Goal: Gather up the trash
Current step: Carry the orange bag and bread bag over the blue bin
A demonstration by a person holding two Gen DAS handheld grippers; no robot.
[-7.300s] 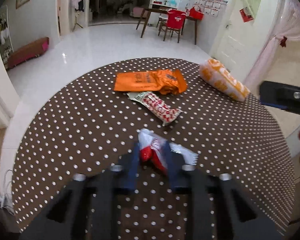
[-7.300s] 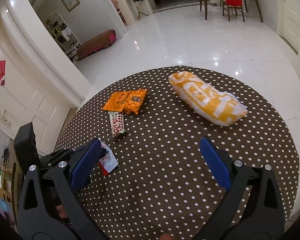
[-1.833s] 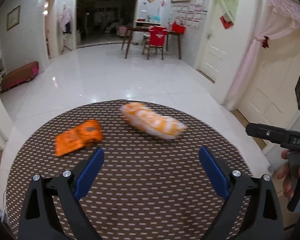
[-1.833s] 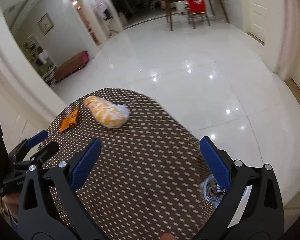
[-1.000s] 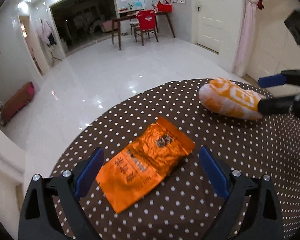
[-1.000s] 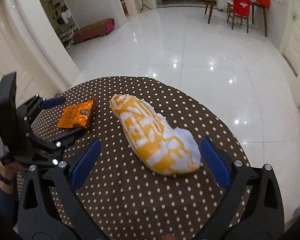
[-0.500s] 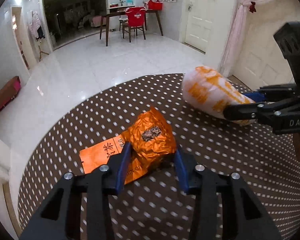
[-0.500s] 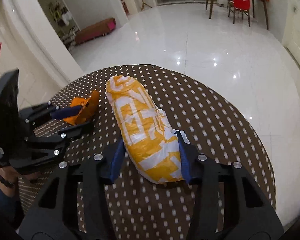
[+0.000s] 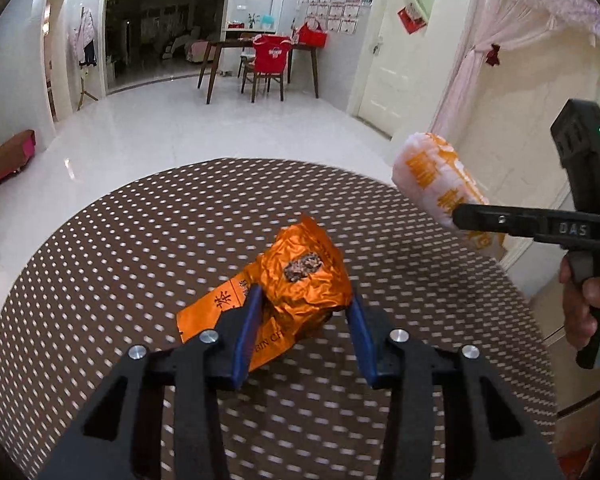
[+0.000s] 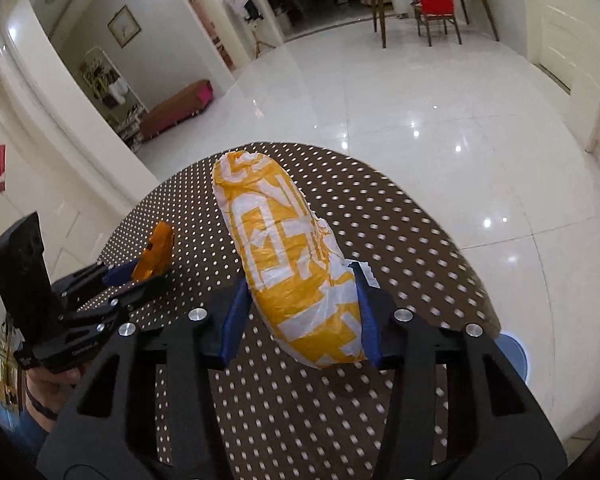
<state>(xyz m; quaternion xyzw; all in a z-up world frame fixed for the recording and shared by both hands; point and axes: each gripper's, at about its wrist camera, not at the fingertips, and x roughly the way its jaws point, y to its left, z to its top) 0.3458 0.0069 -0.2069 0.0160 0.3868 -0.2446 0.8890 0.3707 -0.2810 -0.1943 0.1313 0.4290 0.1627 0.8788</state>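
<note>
Your left gripper (image 9: 305,326) is clamped on the crumpled orange foil packet (image 9: 296,280), lifted clear of the dotted round table (image 9: 100,264). Your right gripper (image 10: 298,312) grips the yellow-and-white bag (image 10: 288,256) at its near end, raised above the same table, packet well apart.

Bare polka-dot tabletop (image 9: 100,248) (both held packets aside) leaves passage open everywhere.

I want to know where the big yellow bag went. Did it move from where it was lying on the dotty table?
Yes. The yellow and white bag is lifted off the dotted table, shut in the right gripper; earlier it lay flat there.
</note>
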